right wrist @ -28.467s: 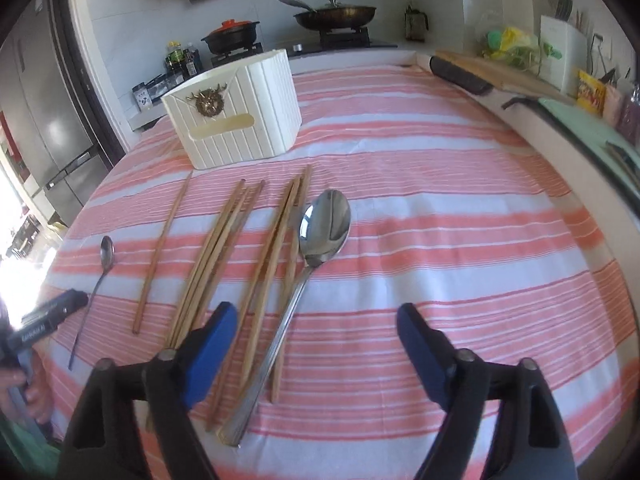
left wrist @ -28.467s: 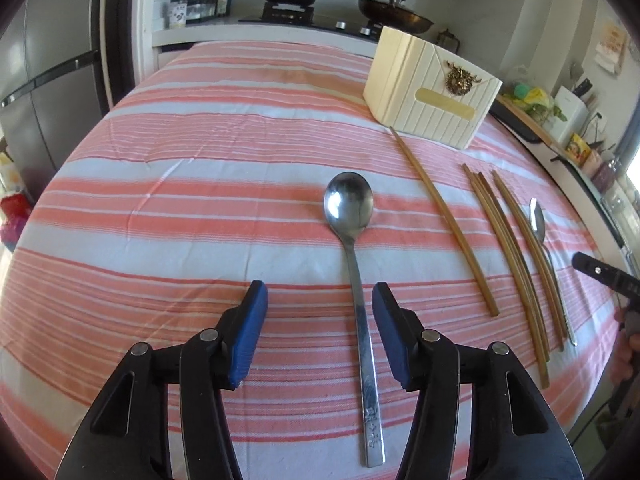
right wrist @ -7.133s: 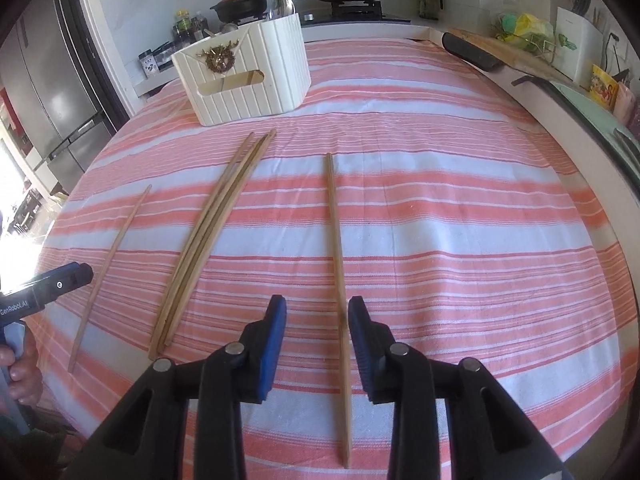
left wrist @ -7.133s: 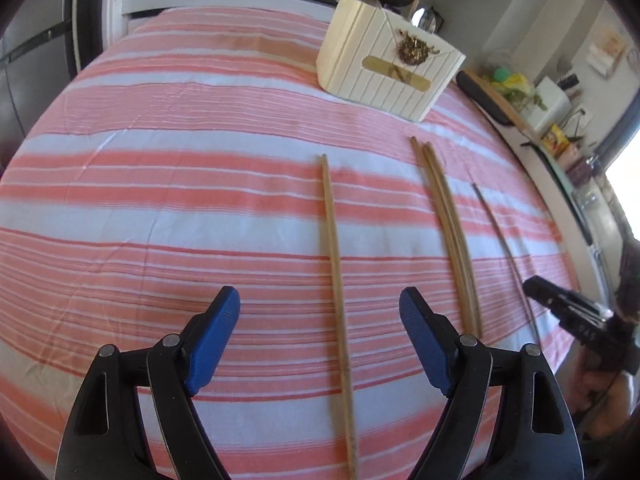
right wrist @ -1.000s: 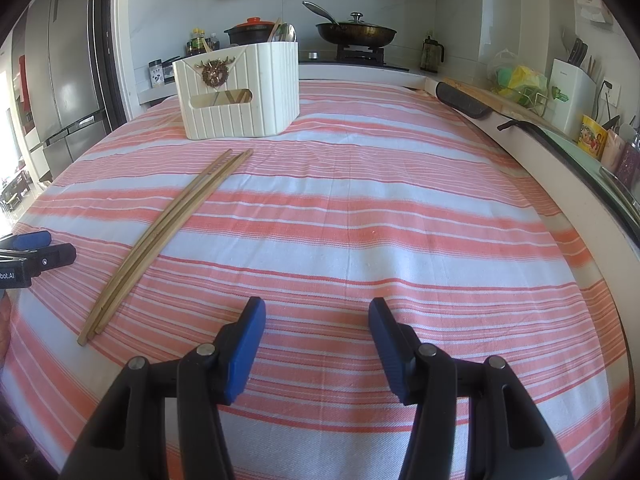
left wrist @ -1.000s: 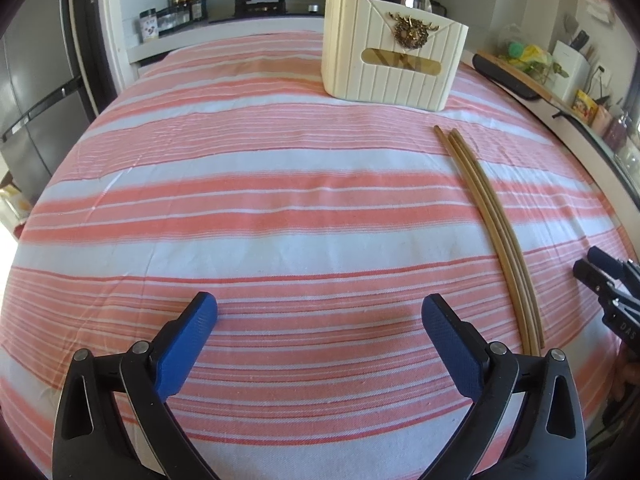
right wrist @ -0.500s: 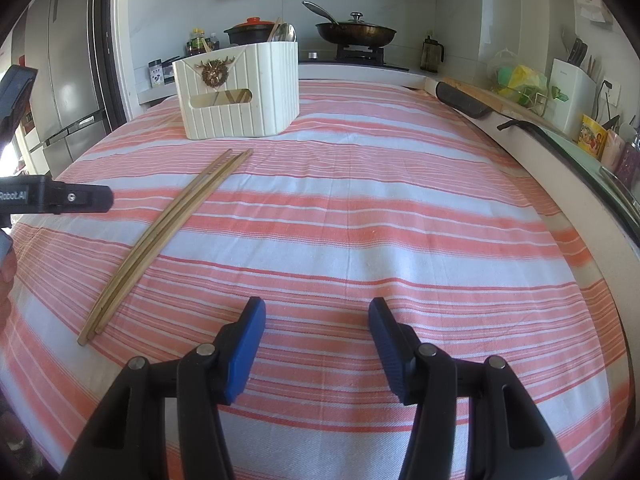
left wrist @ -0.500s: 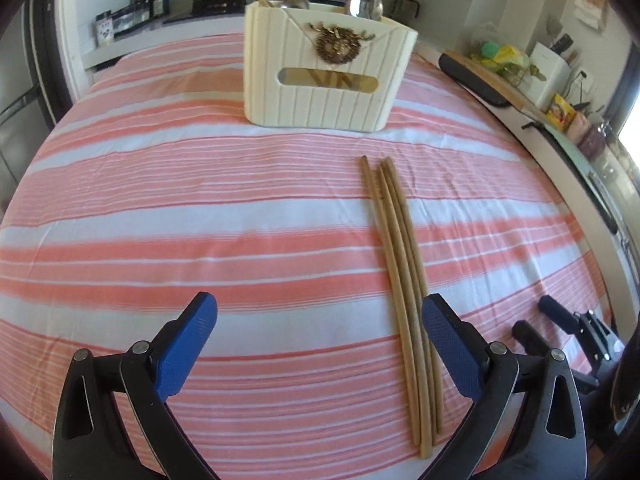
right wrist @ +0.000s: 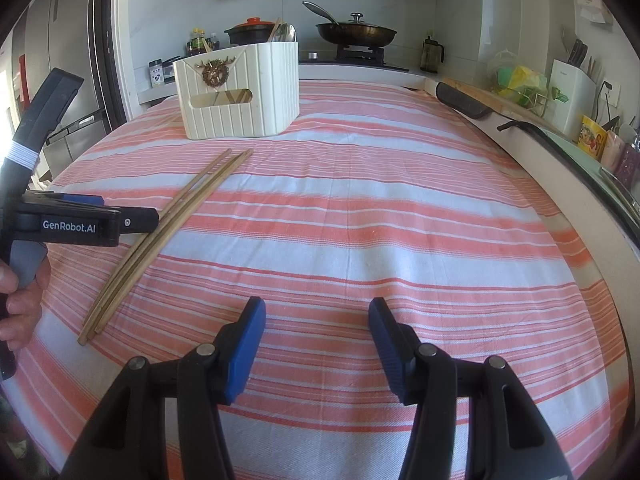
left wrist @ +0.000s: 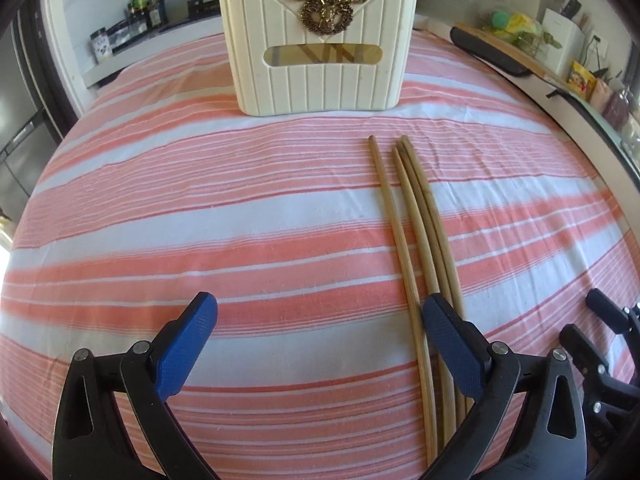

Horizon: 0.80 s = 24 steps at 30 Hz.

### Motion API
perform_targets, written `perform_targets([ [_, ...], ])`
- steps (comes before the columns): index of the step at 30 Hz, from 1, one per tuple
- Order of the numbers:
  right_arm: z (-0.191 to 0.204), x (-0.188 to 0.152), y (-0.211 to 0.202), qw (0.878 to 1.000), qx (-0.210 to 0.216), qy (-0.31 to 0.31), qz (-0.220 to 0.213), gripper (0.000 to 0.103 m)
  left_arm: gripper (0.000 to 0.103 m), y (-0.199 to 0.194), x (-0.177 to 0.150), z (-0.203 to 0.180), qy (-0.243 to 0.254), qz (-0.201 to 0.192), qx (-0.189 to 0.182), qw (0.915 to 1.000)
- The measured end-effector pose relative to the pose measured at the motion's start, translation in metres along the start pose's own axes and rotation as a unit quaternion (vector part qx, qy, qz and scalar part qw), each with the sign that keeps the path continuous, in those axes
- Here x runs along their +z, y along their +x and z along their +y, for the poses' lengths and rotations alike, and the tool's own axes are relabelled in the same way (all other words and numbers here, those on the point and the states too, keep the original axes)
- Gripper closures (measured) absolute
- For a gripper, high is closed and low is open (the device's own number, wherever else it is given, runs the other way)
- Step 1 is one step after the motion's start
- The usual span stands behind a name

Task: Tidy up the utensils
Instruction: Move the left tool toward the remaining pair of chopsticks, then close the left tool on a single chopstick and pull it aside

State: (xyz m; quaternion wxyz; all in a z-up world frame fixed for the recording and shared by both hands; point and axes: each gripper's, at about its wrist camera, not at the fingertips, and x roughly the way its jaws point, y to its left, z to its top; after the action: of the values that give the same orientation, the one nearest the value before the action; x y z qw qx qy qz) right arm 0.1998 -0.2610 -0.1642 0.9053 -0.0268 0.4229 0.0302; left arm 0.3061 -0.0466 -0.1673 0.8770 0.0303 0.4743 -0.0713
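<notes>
Three wooden chopsticks (left wrist: pixel 416 216) lie side by side on the striped tablecloth, pointing at a cream utensil holder (left wrist: pixel 320 44) with a gold deer emblem. The holder has chopsticks and a spoon in it. My left gripper (left wrist: pixel 320 320) is wide open and empty, with its right finger over the near part of the chopsticks. In the right wrist view the chopsticks (right wrist: pixel 168 228) lie at the left, with the left gripper (right wrist: pixel 132 216) beside them and the holder (right wrist: pixel 240 92) behind. My right gripper (right wrist: pixel 318 320) is open and empty over bare cloth.
The round table (right wrist: pixel 400 220) has a pink and white striped cloth. Behind it is a counter with a stove, a wok (right wrist: pixel 354 34) and a red-lidded pot (right wrist: pixel 250 28). A fridge (right wrist: pixel 52 60) stands at the left. Bottles and packets line the counter at the right.
My left gripper has moved forward and to the right, so the chopsticks and holder are nearer and its right finger is over the chopsticks. My right gripper has not moved.
</notes>
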Motion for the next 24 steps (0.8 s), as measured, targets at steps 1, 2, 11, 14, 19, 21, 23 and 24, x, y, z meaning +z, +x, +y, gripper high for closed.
perform_targets([
  [1,0.000,0.000,0.000,1.000,0.000,0.000,0.000,0.048,0.000,0.001,0.000,0.000,-0.002,0.003,0.001,1.0000],
  [2,0.000,0.000,0.000,1.000,0.000,0.000,0.000,0.048,0.001,0.002,0.001,0.000,-0.003,0.004,0.001,1.0000],
  [11,0.001,0.000,0.001,1.000,-0.003,-0.002,0.000,0.048,0.056,0.005,0.016,-0.019,0.043,-0.018,-0.009,0.9989],
  [14,0.001,0.000,0.001,1.000,-0.004,-0.003,0.000,0.048,0.095,0.003,0.017,-0.026,0.064,-0.024,0.008,0.9976],
  [19,0.001,0.000,0.001,1.000,-0.004,-0.003,0.000,0.048,0.098,-0.005,0.008,-0.009,0.033,-0.027,0.024,0.9988],
  [21,0.001,0.000,0.001,1.000,-0.004,-0.003,0.000,0.048,0.098,-0.011,0.001,0.006,0.008,-0.023,0.026,0.9994],
  [23,0.001,-0.001,0.001,1.000,-0.005,-0.003,0.000,0.048,0.098,-0.015,-0.008,0.022,-0.015,-0.018,0.020,0.9995],
  [24,0.001,-0.001,0.000,1.000,-0.005,-0.004,0.000,0.048,0.098,-0.018,-0.012,0.030,-0.023,-0.016,0.019,0.9994],
])
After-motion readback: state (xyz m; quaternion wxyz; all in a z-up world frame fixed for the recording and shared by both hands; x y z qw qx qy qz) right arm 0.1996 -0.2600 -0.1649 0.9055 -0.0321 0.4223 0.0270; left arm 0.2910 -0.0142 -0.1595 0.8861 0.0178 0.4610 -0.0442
